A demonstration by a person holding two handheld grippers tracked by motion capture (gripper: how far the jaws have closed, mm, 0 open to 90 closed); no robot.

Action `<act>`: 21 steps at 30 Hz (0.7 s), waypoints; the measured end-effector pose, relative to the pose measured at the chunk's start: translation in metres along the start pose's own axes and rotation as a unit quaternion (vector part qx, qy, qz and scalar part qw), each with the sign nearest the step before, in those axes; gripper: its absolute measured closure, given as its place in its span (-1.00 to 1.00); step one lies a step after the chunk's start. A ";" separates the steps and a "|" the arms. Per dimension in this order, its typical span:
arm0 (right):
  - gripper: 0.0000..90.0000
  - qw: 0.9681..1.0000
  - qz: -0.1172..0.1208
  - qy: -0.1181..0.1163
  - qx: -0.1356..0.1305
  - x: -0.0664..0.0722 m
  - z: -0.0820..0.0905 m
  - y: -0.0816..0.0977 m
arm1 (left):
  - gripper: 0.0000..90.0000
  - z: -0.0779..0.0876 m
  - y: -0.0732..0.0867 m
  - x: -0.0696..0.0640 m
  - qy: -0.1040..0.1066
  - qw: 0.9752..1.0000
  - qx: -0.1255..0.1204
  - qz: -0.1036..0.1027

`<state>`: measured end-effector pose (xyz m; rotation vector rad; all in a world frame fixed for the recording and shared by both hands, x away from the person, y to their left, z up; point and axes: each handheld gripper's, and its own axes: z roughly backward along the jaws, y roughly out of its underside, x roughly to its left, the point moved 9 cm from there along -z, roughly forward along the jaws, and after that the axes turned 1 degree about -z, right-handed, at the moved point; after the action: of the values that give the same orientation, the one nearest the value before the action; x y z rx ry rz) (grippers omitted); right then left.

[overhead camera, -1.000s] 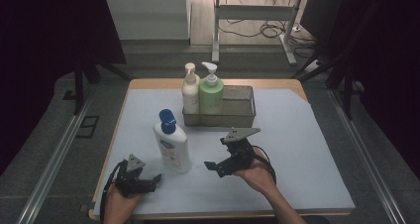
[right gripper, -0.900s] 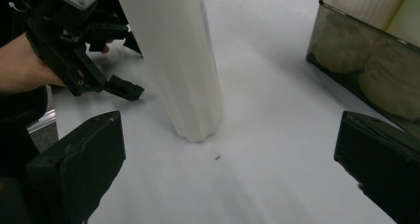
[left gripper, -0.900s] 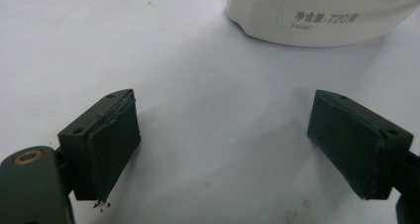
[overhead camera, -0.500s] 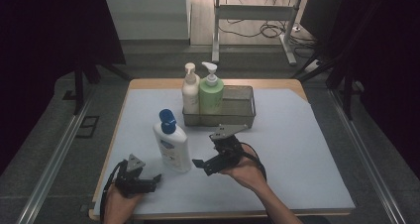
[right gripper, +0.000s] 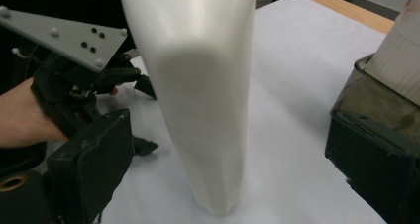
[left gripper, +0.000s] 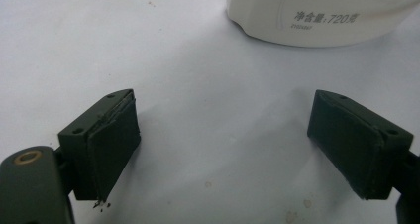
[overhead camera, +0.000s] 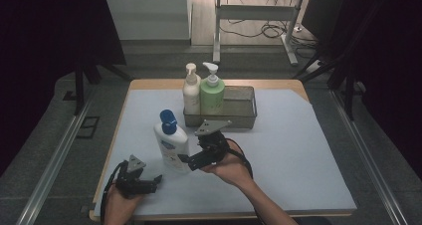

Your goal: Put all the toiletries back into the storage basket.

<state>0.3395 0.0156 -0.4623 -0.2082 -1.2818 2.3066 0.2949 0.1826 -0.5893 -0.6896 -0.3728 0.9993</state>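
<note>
White bottle [right gripper: 198, 85] upright between the wide-apart jaws of my right hand-held gripper [overhead camera: 191, 161], my left hand-held gripper [overhead camera: 149, 181] spread too, low over the tabletop [overhead camera: 298, 150]

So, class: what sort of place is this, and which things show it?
Probably a lab or recording station, not a home: a table ringed by dark curtains, handheld grippers, and loose cables on the floor behind.
</note>
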 end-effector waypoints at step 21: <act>-0.55 0.998 0.029 0.050 -0.002 0.011 -0.040 -0.022 | -0.73 0.000 0.000 0.000 0.000 1.000 -0.001 0.001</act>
<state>0.3517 0.0607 -0.4646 -0.3618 -1.2475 2.3116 0.2951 0.1824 -0.5893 -0.6915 -0.3733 1.0016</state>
